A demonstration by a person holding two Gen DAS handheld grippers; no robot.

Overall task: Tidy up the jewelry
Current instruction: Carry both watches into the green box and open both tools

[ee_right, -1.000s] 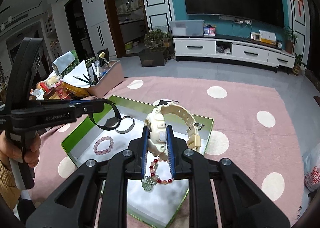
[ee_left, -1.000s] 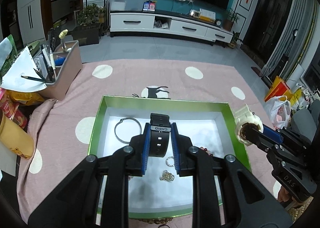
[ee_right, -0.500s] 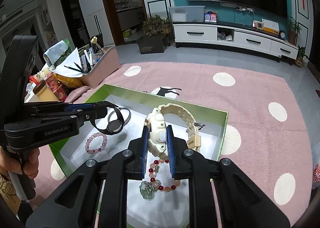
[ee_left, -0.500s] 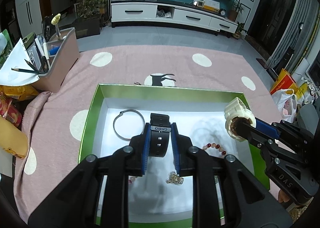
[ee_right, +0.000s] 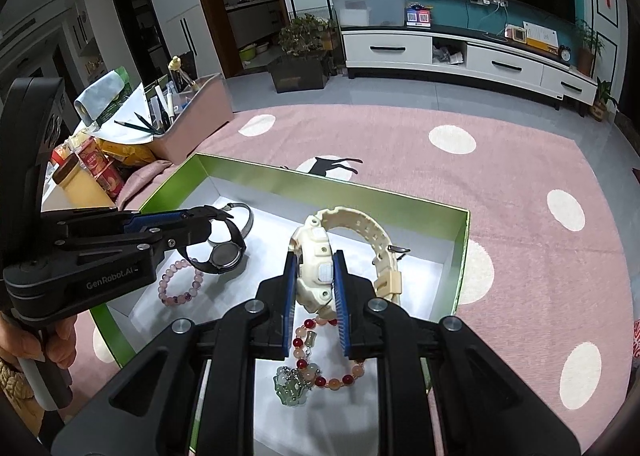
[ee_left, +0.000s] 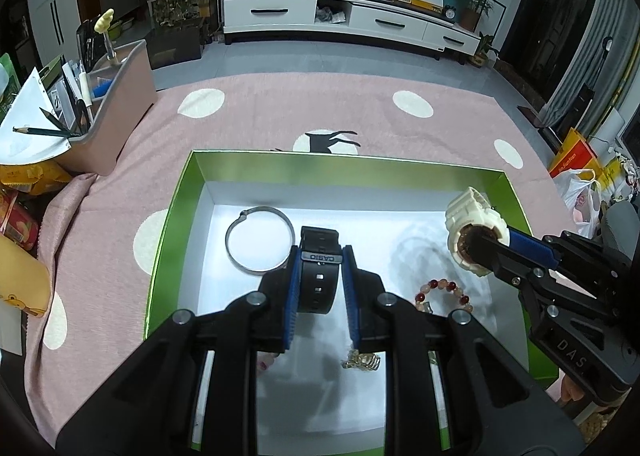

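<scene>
- Currently, a black watch (ee_left: 318,276) is held clenched between the blue pads of the left gripper (ee_left: 319,288), above the white floor of the green box (ee_left: 176,224), near the silver bangle (ee_left: 258,238).
- A cream watch (ee_right: 320,268) is gripped by its case in the fingers (ee_right: 291,296) of the right gripper (ee_right: 314,298), over the right part of the box, with its strap arched toward the far wall.
- The black watch is pinched only by its strap; the heavy case hangs free below, so it could be swung or twisted out of the grip if the gripper is tilted or jolted.
- If the black watch is released where it hangs, the pink bead bracelet (ee_right: 180,282) or the bangle could be struck or covered, because both lie close beneath it.
- The red bead bracelet (ee_right: 320,368) and its green pendant (ee_right: 290,386) lie just under the right gripper; they could be caught and dragged by the fingers or buried under the cream watch if it is lowered straight down.
- The loose buckle end of the cream strap could be snagged on the right wall of the box.
- The two grippers are close over one box, so a collision is possible if both are lowered together.
- The small gold piece (ee_left: 360,360) near the left gripper could be pushed aside unnoticed.
</scene>
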